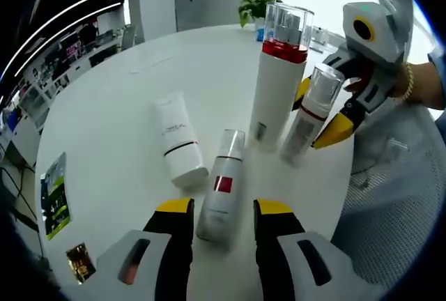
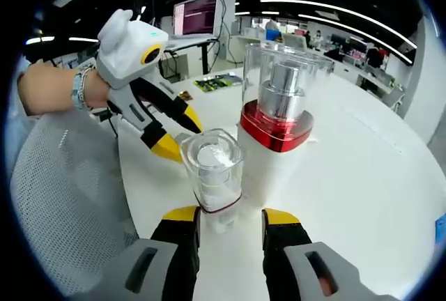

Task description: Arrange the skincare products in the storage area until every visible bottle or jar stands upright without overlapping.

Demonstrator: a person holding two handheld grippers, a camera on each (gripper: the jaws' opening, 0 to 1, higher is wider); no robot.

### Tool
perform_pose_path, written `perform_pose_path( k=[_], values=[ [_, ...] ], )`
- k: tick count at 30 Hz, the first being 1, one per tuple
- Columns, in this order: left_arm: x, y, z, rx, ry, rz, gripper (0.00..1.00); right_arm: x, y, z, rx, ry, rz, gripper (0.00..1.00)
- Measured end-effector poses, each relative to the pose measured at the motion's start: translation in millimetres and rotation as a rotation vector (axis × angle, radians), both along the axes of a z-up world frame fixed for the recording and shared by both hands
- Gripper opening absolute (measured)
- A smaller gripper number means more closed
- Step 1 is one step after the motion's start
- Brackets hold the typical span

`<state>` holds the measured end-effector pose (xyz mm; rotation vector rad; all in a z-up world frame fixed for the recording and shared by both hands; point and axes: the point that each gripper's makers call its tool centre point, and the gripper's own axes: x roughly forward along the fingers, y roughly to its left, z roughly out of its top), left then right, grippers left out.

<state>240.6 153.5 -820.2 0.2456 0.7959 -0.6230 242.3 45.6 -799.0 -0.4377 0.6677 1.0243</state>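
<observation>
My right gripper [image 2: 228, 221] fingers clamp small pump bottle [image 2: 211, 175] (tilted) centre frame; left gripper [image 1: 223, 210] fingers apart around lying red-label bottle [image 1: 221, 193] on counter [image 1: 104, 127].

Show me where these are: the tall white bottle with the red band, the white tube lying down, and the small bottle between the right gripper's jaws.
Tall white bottle [image 1: 277, 99], left gripper view, white body.
White tube [image 1: 178, 141], left gripper view, middle.
Small bottle [image 2: 211, 168], right gripper view, clear cap.

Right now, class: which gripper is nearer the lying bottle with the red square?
Left. The left gripper straddles the lying bottle, jaws open either side. The right gripper is farther off, jaws around the small pump bottle.
</observation>
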Motion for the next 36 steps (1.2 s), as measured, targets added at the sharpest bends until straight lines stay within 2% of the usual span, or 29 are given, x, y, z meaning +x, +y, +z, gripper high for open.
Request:
perform_pose_path(
  k=[11, 15, 20, 36],
  values=[
    [-0.7, -0.7, -0.7, 0.007, 0.001, -0.007, 0.29, 4.7, -4.1, -1.3, -0.025, -0.032, 0.001, 0.27],
    [-0.3, -0.2, -1.3, 0.013, 0.0, -0.009, 0.28, 6.6, -7.3, -1.5, -0.021, -0.02, -0.017, 0.29],
    [0.0, 0.9, -0.9, 0.014, -0.001, -0.004, 0.28, 6.7, -7.0, -1.2, -0.037, -0.042, -0.006, 0.29],
    [-1.3, 0.5, -2.7, 0.027, 0.003, -0.015, 0.28, 10.3, -12.5, -2.3, -0.055, -0.051, -0.02, 0.3]
  ],
)
